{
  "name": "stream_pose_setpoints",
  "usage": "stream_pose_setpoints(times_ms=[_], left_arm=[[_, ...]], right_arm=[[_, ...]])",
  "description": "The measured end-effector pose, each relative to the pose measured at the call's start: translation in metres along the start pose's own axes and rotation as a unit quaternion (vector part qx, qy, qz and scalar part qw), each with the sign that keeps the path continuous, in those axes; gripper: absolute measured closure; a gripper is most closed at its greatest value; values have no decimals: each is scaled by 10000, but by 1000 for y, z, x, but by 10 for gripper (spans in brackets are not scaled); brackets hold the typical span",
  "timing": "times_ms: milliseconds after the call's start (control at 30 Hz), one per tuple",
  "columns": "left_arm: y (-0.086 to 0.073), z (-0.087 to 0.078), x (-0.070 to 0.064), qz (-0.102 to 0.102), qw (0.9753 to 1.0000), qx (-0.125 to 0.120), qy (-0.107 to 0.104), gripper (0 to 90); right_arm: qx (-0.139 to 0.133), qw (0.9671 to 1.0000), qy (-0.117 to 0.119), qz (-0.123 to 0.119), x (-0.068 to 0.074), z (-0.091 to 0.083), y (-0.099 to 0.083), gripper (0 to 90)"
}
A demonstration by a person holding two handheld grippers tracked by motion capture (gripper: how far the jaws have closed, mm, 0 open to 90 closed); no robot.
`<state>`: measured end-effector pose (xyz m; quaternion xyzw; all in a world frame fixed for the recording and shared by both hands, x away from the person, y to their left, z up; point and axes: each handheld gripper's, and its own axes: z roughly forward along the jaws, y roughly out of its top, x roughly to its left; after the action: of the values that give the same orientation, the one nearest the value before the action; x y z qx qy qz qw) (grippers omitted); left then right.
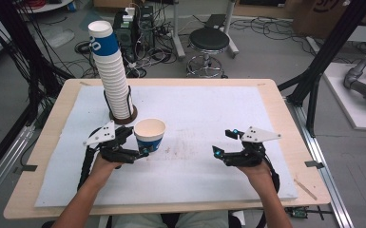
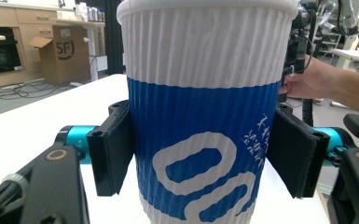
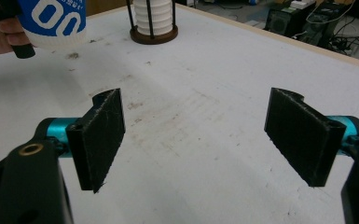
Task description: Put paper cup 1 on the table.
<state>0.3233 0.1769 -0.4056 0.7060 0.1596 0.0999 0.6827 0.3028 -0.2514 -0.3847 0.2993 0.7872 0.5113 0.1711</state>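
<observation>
Paper cup, blue band, ribbed wall, stood upright between the left tool's jaws, pads against its blue midsection, near the cup stack in its holder. Likely light, thin-walled, easily crushed; a gentle hold below the rim looked safest. Right tool hung wide, empty, above the desk.
</observation>
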Motion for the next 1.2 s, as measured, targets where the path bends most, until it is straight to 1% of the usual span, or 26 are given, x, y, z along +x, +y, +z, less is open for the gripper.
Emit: stream_pose_setpoints(times_ms=[167,267,333,433,533,667,733,833,933,1000,1067,1100,1133,1167,1200], left_arm=[[-1,-8,3,5,9999,-42,109,291],[-2,-16,5,43,9998,-17,199,292],[-3,-23,6,56,9995,-19,300,291],[-4,-34,9,103,9988,-49,467,291],[-6,-48,13,81,9981,-65,610,290],[-12,-69,20,31,9963,36,854,288],[-16,-79,23,34,9952,86,978,288],[-23,-95,28,-14,9940,184,1081,286],[-30,-107,33,-95,9916,282,1256,285],[-35,-112,36,-155,9901,338,1355,284],[-38,-115,38,-171,9884,393,1458,283],[-40,-117,40,-196,9870,451,1531,283],[-41,-117,41,-212,9860,524,1566,283],[-43,-118,42,-224,9846,612,1624,283],[-44,-119,43,-270,9836,670,1651,283]], right_arm=[[-2,10000,-11,25,0,0,-1,207],[1,10000,7,23,0,2,-2,208],[-4,10000,20,0,0,3,-3,208],[-1,10000,33,10,0,3,-3,208],[9,10000,37,27,-1,2,-5,208],[-4,10000,50,24,-1,1,-5,208],[-18,10000,46,19,0,1,-5,208],[-2,10000,43,34,0,0,-4,208],[-12,10000,34,25,0,0,-4,208],[-20,10000,45,26,0,1,-5,208],[-28,10000,56,23,0,1,-4,208],[-25,10000,67,30,0,1,-4,208],[-37,10000,57,18,0,1,-4,208],[-40,10000,57,20,0,1,-4,208],[-38,10000,59,25,0,1,-4,208]])
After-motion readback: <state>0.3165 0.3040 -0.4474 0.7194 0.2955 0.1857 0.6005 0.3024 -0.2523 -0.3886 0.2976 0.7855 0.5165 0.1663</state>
